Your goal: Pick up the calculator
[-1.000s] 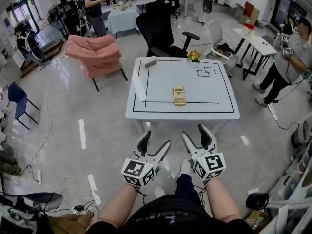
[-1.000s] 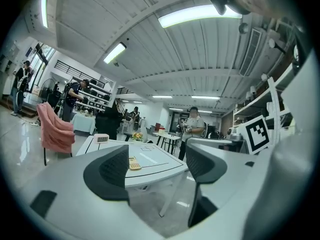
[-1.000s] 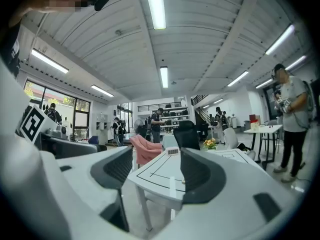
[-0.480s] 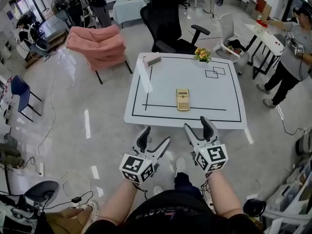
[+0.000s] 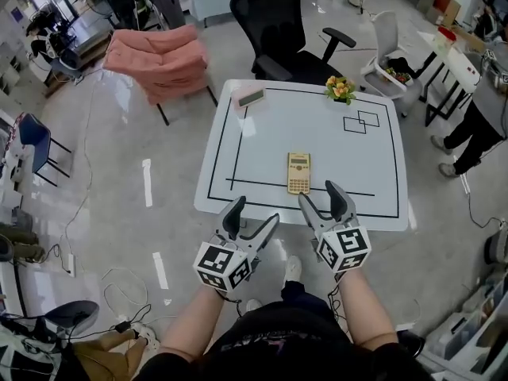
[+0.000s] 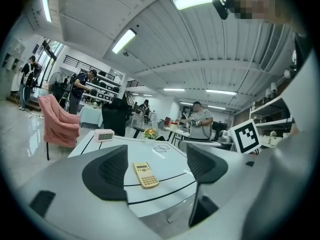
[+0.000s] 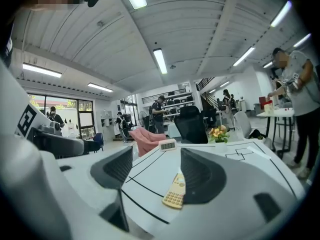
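left gripper (image 5: 254, 213) is released: its jaws stand wide apart with nothing between the pads. it is held low in front of the person, tips just short of the near edge of the table (image 5: 317, 133). in the left gripper view the calculator (image 5: 298, 172) shows through the gap between the jaws, well ahead on the tabletop and clear of both pads.

right gripper (image 5: 319, 194) is also released, jaws spread and empty. in the head view its tips show over the near edge of the table, near the calculator but not touching it. in the right gripper view the calculator lies ahead, its right side hidden behind the right jaw.

the calculator is beige and lies flat on the white table, display end away from the person. it sits inside a black outline drawn on the tabletop, with its near end on the near line, a little right of the middle.

at the far left corner of the table stands a small clock (image 5: 251, 97). at the far right is a pot of flowers (image 5: 340, 90), and near it two small overlapping squares (image 5: 361, 121) are drawn on the surface. beyond the table stand a black chair (image 5: 278, 30) and a pink chair (image 5: 159, 58). people stand at other tables further off.
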### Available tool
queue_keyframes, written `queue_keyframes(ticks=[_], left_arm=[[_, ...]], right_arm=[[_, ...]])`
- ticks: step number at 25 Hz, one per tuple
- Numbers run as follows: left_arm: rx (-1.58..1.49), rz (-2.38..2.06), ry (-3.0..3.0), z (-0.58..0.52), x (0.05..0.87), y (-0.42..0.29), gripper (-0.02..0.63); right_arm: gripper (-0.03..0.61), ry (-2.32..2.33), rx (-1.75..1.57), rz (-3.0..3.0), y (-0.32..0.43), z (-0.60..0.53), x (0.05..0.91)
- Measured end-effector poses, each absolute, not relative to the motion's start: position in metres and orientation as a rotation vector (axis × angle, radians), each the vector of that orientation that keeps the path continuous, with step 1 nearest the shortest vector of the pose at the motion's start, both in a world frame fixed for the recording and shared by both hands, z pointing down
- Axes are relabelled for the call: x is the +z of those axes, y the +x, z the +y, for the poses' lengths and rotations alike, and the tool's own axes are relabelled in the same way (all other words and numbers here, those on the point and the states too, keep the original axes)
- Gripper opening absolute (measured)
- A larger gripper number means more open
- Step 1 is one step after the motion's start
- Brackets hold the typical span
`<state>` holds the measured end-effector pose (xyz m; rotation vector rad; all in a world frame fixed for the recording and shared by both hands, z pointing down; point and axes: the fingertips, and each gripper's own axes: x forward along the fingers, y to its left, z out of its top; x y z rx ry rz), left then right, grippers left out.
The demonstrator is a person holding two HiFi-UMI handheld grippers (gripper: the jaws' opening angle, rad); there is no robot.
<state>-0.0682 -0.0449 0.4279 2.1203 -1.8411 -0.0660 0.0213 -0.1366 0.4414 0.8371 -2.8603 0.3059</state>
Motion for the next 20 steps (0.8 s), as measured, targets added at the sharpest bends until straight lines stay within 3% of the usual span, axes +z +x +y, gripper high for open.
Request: queue_keyframes(ticks=[20], left_arm=[[-0.09,-1.927,1.985,-0.134,0.438,-0.075,0.357]], right_arm=[[0.285,0.673,0.394,-2.816,0.012,-0.222,0.478]])
